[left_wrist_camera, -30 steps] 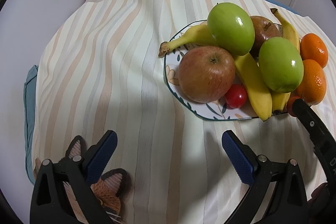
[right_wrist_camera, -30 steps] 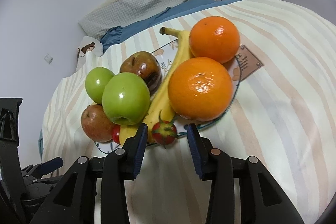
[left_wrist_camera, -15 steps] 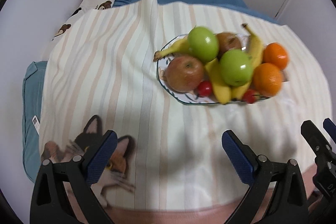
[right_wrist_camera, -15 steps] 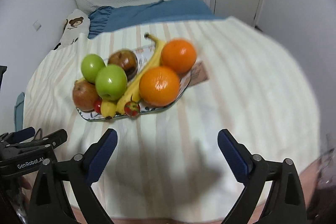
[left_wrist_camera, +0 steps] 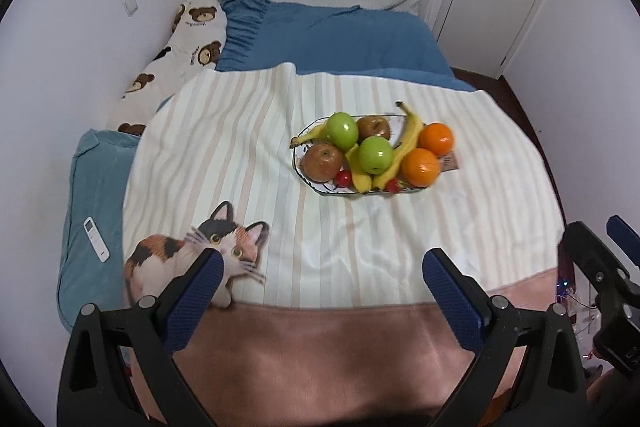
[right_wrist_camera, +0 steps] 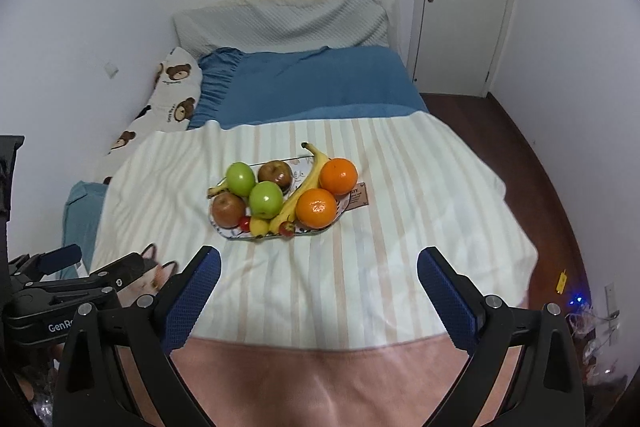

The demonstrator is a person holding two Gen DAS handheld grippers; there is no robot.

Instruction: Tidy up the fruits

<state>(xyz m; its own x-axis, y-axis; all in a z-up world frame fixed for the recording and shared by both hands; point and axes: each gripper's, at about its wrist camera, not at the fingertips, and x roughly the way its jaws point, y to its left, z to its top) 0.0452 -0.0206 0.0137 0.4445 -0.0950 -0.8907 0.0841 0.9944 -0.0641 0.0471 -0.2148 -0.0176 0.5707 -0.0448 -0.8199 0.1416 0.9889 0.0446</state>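
Right wrist view: the right gripper (right_wrist_camera: pixel 319 281) stands wide and empty, as does the left gripper (left_wrist_camera: pixel 323 287). Well beyond them the plate (right_wrist_camera: pixel 232 231) holds heaped fruit on the striped blanket (right_wrist_camera: pixel 400 247). That soft bedding could tip the pile; the cherry tomato (right_wrist_camera: pixel 286 227) at the rim might roll off.

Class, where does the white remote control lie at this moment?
In the left wrist view, the white remote control lies at the far left on the teal cushion, beside the striped blanket's edge and left of the printed cat.
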